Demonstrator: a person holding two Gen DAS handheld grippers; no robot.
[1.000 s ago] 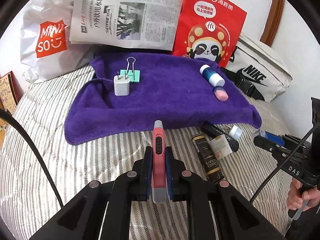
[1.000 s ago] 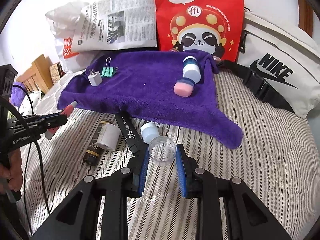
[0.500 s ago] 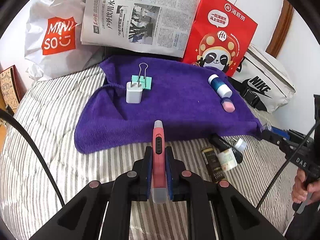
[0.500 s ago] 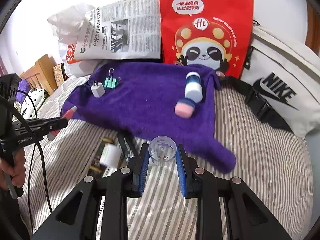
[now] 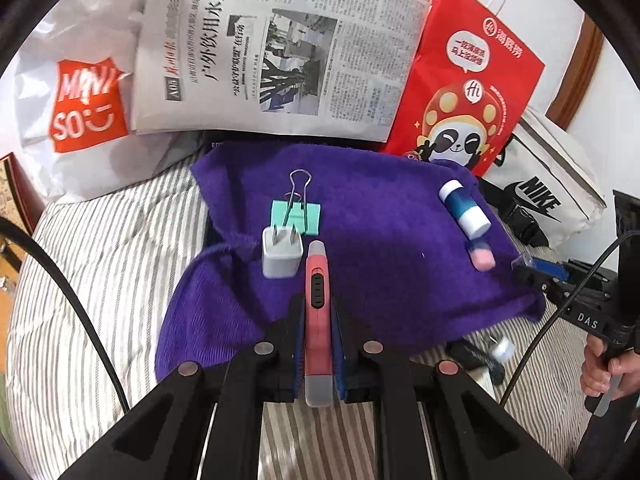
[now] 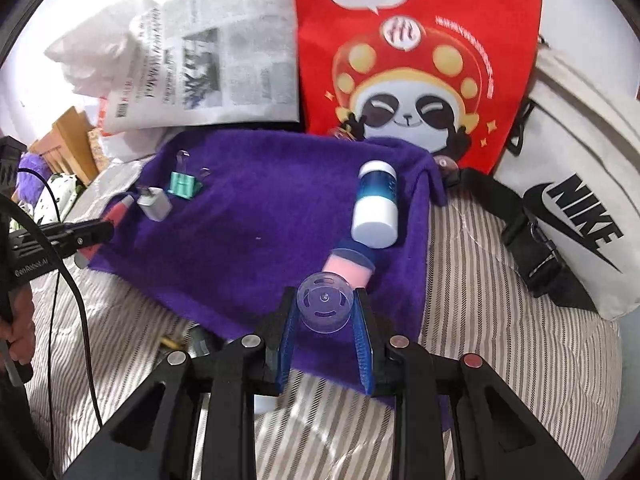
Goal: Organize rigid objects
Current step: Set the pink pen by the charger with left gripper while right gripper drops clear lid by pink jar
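Purple towel [image 5: 380, 272] lies on the striped bed [image 5: 100, 280]. On it sit my white plug [image 5: 281, 254], green clip [image 5: 297, 216], blue bottle [image 6: 376, 208] and pink pot [image 6: 350, 268]. My left gripper [image 5: 318, 320] has its jaws clamped on a pink knife [image 5: 318, 300] over the towel. My right gripper [image 6: 325, 320] has its jaws clamped on a clear cap [image 6: 325, 307] beside the pot.

I see a pink cutter [image 5: 317, 312] clamped lengthwise beside a white plug [image 5: 281, 253] and green clip [image 5: 296, 216] on the purple towel [image 5: 380, 264], a clear spool [image 6: 325, 305] gripped by a pink-capped jar [image 6: 350, 266] and blue bottle [image 6: 376, 205].
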